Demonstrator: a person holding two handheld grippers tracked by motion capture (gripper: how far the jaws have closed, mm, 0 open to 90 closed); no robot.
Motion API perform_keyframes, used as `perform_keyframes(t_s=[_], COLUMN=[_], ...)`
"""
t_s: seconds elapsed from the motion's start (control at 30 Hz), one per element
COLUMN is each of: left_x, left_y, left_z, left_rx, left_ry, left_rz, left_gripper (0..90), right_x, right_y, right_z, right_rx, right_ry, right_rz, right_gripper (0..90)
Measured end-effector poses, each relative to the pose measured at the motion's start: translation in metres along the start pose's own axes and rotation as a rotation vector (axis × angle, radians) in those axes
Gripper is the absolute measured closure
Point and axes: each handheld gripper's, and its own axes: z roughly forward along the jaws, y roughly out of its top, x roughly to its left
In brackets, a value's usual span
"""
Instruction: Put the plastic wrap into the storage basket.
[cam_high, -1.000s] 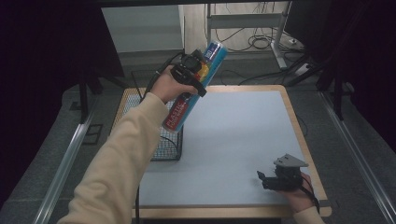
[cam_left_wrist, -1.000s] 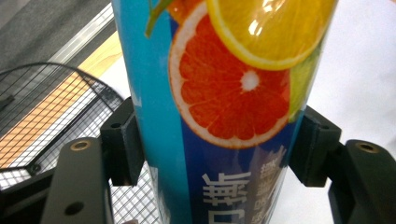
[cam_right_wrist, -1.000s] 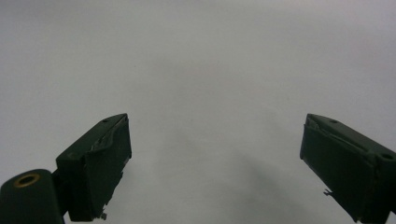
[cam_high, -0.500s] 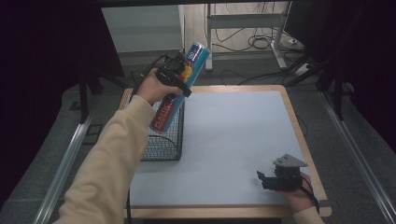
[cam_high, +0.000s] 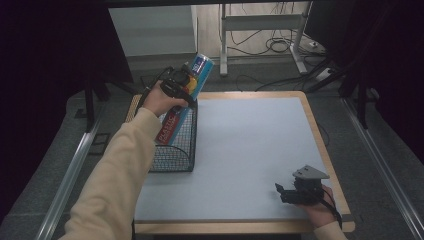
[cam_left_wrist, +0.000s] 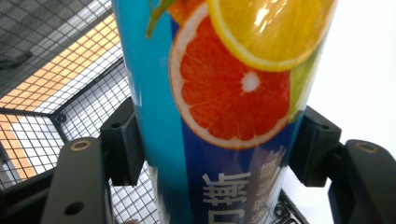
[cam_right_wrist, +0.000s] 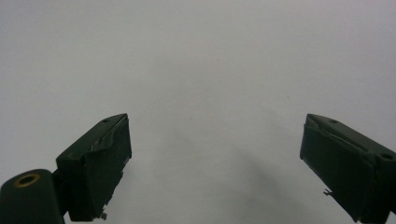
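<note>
A long blue tube (cam_high: 201, 67) printed with orange slices, red at its lower part, is held tilted by my left gripper (cam_high: 186, 88). Its lower end reaches down inside the black wire basket (cam_high: 176, 156) at the table's left side. In the left gripper view both pads press the sides of the tube (cam_left_wrist: 224, 93), with the basket mesh (cam_left_wrist: 56, 70) behind it. My right gripper (cam_high: 281, 193) rests low at the table's front right corner, a hand around it. In the right gripper view its jaws (cam_right_wrist: 215, 154) stand wide apart over the bare white mat (cam_right_wrist: 210, 60).
The white mat (cam_high: 250, 145) covers most of the wooden table (cam_high: 320, 140). Dark curtains stand left and right. Metal desk legs and cables (cam_high: 280, 47) lie on the floor beyond the far edge.
My left hand has carried the tube leftward and down, from above the basket's right edge to a place where its lower end sits inside the basket. The right gripper has stayed still.
</note>
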Motion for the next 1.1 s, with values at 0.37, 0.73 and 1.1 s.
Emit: perform_keyframes(t_s=[0.37,0.73,1.1], left_x=[0.010,0.023,0.034], left_y=[-0.004,-0.005,-0.001], left_z=[0.023,0.049,0.072], left_rx=[0.027,0.062,0.095], left_ry=[0.010,0.034,0.058], left_rz=[-0.016,-0.021,-0.048], left_gripper=[32.0,32.0,31.9], right_x=[0.000,0.000,-0.001], right_y=[0.000,0.000,0.000], right_z=[0.000,-0.001,-0.001], right_rx=[0.000,0.002,-0.002], right_ry=[-0.003,-0.003,-0.008], right_rz=[0.001,0.002,0.005], right_gripper=[9.0,9.3,9.3])
